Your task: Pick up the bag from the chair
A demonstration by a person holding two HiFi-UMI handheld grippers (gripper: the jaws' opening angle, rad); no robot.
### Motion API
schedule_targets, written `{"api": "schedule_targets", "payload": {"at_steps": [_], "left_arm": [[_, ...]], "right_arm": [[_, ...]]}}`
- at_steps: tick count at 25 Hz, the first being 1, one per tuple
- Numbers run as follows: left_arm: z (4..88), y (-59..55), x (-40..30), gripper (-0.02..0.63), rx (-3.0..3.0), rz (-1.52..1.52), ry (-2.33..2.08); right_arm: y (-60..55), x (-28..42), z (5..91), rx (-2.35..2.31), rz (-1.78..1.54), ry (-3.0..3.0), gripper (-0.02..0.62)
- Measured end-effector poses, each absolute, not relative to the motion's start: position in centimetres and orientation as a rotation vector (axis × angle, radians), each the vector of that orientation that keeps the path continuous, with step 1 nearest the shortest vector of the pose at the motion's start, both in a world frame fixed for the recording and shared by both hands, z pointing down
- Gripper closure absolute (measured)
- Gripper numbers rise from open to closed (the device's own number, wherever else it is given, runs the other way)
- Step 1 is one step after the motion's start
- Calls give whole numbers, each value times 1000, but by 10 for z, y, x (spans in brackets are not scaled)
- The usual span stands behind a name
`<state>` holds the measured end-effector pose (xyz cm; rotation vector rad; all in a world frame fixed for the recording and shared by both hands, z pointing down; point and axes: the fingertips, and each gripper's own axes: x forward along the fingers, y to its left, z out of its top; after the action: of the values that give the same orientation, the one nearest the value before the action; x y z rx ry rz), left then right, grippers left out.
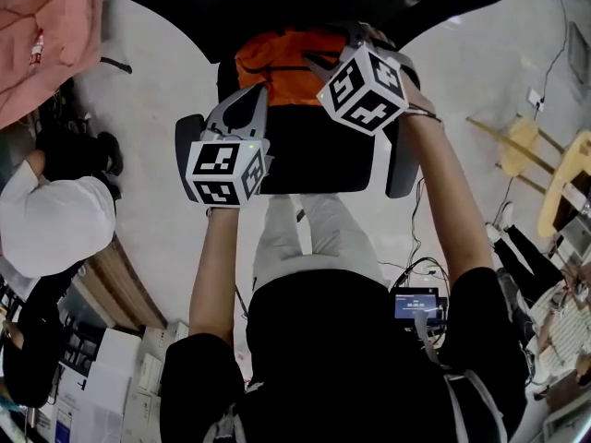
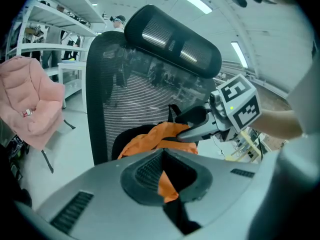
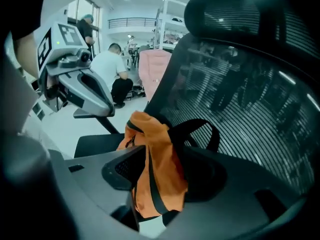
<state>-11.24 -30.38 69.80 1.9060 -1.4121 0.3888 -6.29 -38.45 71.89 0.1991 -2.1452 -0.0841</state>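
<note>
Head view looks steeply down; both gripper views face the chair (image 2: 115,84).

**Orange bag on a black chair**

A black chair (image 1: 323,164) stands on the pale floor (image 1: 148,192), in the upper middle of the head view. An orange bag (image 1: 282,63) with black straps lies on its seat, near the mesh back.

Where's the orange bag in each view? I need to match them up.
Head view: orange bag at top centre, on the chair seat.
Left gripper view: bag at centre, low against the chair back.
Right gripper view: bag at lower centre, close up.
Shared landmark: the black mesh backrest behind it.
</note>
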Motion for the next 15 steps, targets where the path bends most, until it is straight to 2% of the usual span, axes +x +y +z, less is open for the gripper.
{"api": "schedule_targets", "payload": {"at_steps": [7,15], "left_arm": [[702,-302,-115,601,1886,386,-1423],[699,-298,-117,601,1887,389,-1415]], "right_arm": [[-375,-60,743,45,-262,-1997,376],[-384,-65,756,88,-450,-1922,377]]}}
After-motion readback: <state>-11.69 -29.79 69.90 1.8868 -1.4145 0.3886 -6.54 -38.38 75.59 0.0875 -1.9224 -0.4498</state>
